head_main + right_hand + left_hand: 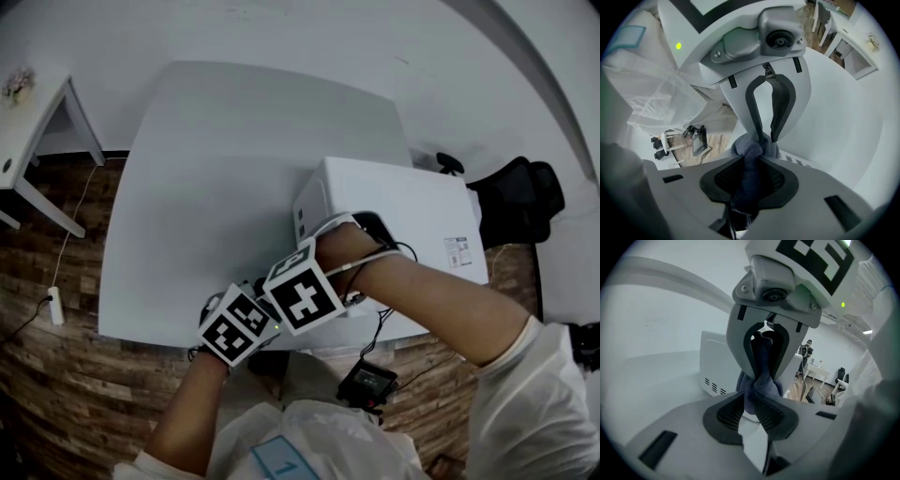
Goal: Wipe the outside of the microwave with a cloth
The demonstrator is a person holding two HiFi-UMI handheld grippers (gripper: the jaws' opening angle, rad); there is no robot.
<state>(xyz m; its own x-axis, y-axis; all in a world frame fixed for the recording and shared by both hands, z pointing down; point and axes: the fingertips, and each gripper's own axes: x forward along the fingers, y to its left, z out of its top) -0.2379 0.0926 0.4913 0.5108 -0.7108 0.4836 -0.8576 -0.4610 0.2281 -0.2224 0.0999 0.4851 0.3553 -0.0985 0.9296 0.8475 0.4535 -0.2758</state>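
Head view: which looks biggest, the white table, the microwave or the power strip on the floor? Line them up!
1. white table
2. microwave
3. power strip: it lies down on the floor, farther from the camera, but still looks clearly smallest.

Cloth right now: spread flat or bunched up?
Bunched up. The dark cloth is a crumpled wad pinched between the fingers of both the left gripper and right gripper.
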